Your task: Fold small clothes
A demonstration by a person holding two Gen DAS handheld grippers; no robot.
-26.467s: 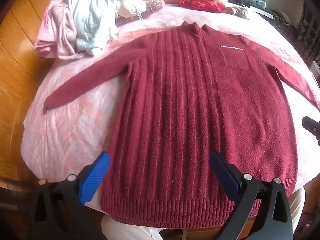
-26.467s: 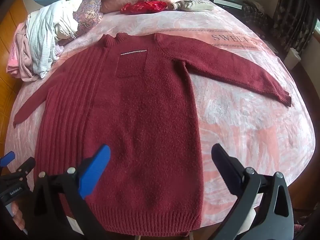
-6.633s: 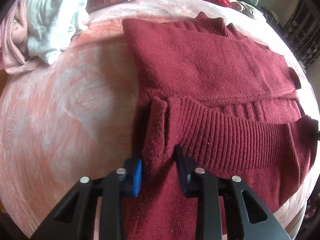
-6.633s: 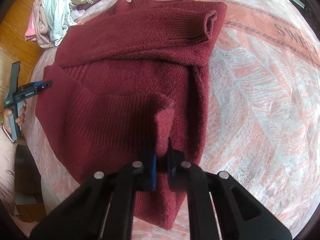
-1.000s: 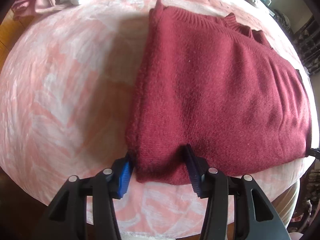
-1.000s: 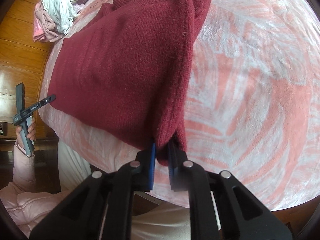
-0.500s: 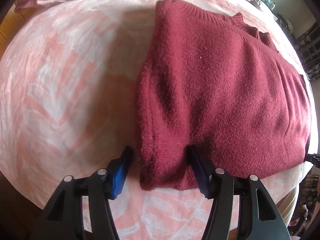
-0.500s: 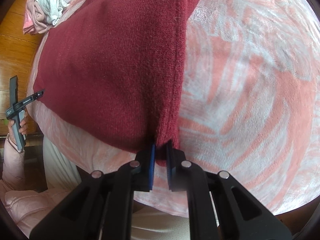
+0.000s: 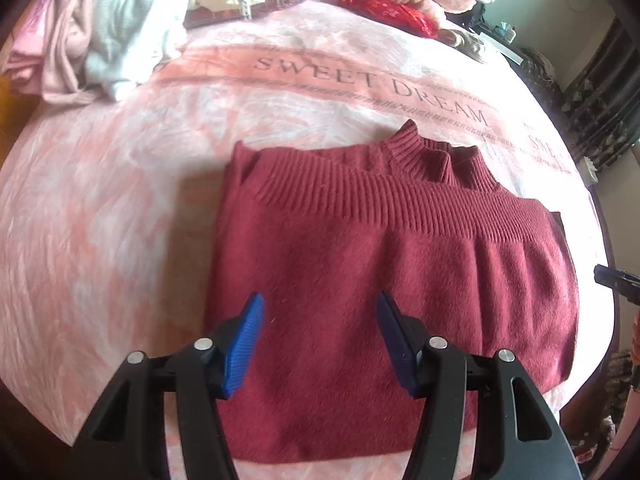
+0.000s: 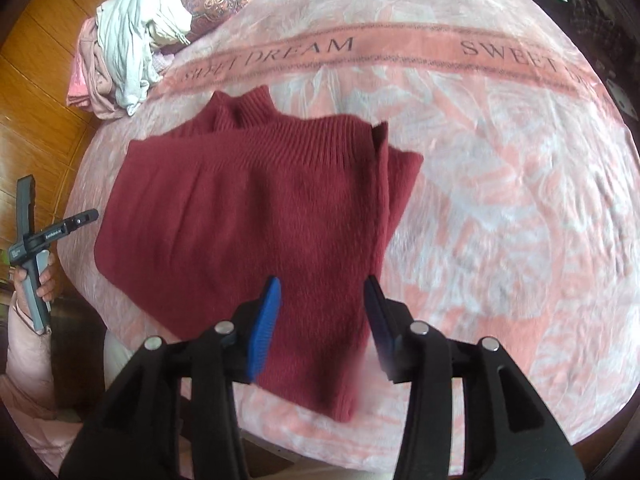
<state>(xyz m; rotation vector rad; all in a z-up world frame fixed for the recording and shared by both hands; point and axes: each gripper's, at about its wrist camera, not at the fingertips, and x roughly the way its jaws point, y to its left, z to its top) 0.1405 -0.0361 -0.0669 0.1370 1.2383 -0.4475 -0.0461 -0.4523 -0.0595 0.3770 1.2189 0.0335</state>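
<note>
A dark red knitted sweater (image 9: 380, 280) lies folded into a flat rectangle on the pink bedspread (image 9: 120, 200), ribbed hem and collar at its far side. My left gripper (image 9: 320, 312) hangs open above the sweater's near left part, with nothing pinched between its blue pads. In the right wrist view the same sweater (image 10: 248, 216) lies below my right gripper (image 10: 322, 292). Its jaws are opening over the near right corner, and the pads stand clear of the knit.
A heap of pale clothes (image 9: 120, 20) and pillows lies at the bed's far left, beside a red pouch (image 9: 384, 8). The wooden floor (image 10: 36, 80) shows left of the bed. A hand (image 10: 46, 280) in a pink sleeve holds the left tool by the bed's near edge.
Both grippers let go of the sweater's near corners and drew back and up. The right jaws went from shut on the fold to apart. The sweater now lies flat.
</note>
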